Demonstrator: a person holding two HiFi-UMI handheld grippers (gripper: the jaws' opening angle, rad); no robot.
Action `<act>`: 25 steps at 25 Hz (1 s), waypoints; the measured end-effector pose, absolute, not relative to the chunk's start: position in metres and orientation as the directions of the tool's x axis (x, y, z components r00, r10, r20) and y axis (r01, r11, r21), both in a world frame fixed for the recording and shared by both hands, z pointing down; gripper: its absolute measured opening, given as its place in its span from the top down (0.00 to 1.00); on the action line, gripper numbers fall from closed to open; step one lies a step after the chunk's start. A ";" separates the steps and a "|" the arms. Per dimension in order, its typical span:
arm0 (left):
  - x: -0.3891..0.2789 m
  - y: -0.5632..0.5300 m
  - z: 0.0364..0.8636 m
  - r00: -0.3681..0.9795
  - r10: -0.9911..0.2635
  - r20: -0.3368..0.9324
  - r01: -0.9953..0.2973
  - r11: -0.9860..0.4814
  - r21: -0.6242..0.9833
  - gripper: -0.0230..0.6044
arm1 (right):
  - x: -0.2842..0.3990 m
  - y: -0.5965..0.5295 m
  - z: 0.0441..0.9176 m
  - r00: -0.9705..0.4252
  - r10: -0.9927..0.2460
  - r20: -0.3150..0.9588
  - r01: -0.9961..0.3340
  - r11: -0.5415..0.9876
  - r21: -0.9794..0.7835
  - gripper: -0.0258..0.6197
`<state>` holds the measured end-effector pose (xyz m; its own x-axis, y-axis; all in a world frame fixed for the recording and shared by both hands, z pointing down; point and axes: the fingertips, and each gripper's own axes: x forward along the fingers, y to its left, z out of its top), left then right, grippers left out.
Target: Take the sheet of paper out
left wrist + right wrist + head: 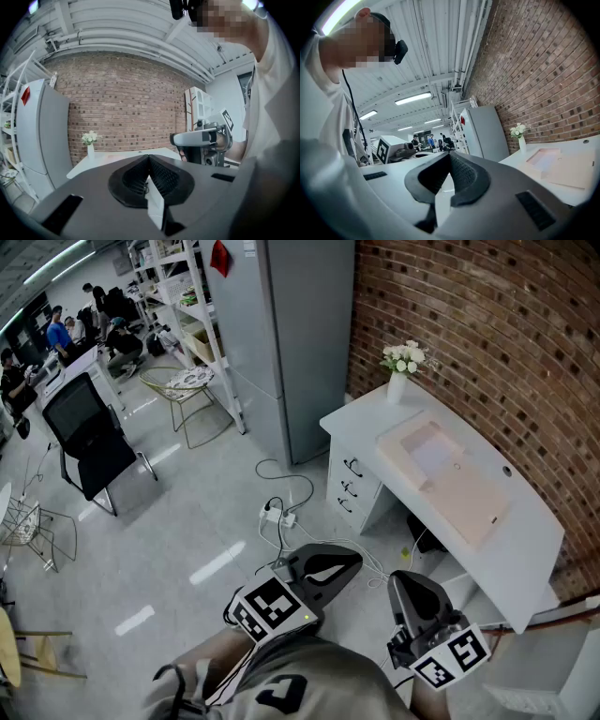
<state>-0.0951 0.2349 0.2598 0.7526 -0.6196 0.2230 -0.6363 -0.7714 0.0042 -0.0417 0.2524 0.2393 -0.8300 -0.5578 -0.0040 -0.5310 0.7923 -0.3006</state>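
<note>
On the white desk [525, 549] by the brick wall lies a beige folder [464, 493], open, with a pale sheet of paper [433, 451] on its far half. In the right gripper view the sheet of paper [543, 159] and the folder [576, 171] show at the right. My left gripper [328, 570] and right gripper [412, 594] are both held close to my body, well short of the desk. Each is shut with nothing between its pads. Seen from its own camera, the left gripper [149, 157] faces the brick wall, and the right gripper [450, 154] points along the desk.
A white vase of flowers [401, 367] stands at the desk's far corner, above a drawer unit [354, 486]. A power strip with cables [279, 515] lies on the floor ahead of me. A grey fridge [281, 334], a black office chair [89, 432] and several people [56, 329] are further back.
</note>
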 end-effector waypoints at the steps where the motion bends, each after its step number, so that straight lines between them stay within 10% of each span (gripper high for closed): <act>1: -0.099 0.235 0.258 0.748 -0.625 0.222 -0.641 -0.768 -0.002 0.94 | -0.046 0.251 0.239 -0.832 -0.554 -0.002 -0.528 0.795 -0.298 0.92; 25: -0.156 0.226 0.262 0.687 -0.686 0.240 -0.701 -0.712 -0.026 0.94 | -0.106 0.227 0.250 -0.877 -0.481 -0.020 -0.405 0.760 -0.507 0.92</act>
